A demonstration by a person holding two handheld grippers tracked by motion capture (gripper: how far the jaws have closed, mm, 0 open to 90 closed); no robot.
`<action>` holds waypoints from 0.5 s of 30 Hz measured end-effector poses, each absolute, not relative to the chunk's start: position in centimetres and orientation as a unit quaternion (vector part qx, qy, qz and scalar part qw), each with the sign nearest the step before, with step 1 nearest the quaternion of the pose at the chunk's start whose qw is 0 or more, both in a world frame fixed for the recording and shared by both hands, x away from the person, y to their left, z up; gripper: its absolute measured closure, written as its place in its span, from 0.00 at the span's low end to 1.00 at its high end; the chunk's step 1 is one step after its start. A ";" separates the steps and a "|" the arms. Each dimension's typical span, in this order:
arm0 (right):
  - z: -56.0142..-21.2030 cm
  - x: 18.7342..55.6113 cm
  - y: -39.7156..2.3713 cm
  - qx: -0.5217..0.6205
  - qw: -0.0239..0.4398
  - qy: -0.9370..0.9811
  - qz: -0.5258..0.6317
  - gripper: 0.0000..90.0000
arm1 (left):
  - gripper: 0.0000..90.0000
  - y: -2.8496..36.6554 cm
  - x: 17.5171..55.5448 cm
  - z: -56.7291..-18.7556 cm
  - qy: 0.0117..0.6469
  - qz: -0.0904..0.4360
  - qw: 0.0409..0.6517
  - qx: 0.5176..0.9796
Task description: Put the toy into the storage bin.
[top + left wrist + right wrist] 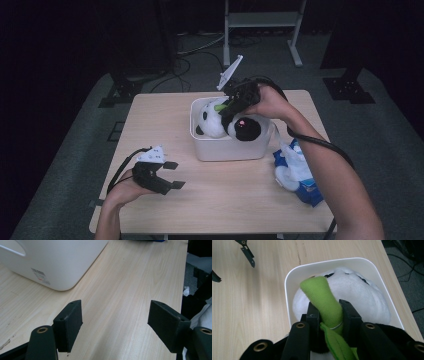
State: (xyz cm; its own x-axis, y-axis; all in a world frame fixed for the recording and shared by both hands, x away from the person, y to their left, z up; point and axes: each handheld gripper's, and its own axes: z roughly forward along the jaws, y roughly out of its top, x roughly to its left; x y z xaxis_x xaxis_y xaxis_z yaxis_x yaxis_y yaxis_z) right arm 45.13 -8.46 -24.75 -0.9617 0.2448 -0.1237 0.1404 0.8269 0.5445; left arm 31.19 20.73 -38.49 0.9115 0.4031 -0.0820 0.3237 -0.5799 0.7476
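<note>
The right gripper [328,315], jaws clamped on the green stalk [322,298] of a panda toy [225,122] lying in the white bin [227,150] mid-table, risks slipping off the soft plush, while the left gripper [170,175] waits wide open, near left.

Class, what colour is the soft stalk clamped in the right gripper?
Bright green stalk, clearest in the right gripper view.

The plush panda [227,124] is white with black patches and carries a bright green stalk [325,302]. Its bin [225,150] is white. Both grippers are black, the left gripper [172,175] topped with a pale grey plate. The table [225,200] is light wood-grain. A blue-and-white thing [295,172], perhaps another plush, lies beside.
</note>
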 end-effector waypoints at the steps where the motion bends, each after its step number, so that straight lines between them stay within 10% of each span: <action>1: -24.8 45.2 -8.4 0.100 0.097 0.952 0.274 0.79 | 0.29 20.7 31.2 -38.5 0.205 0.048 0.410 0.887; 15: -24.0 46.6 -9.8 0.146 0.100 0.936 0.305 0.59 | 0.29 20.7 31.2 -38.5 0.203 0.047 0.408 0.889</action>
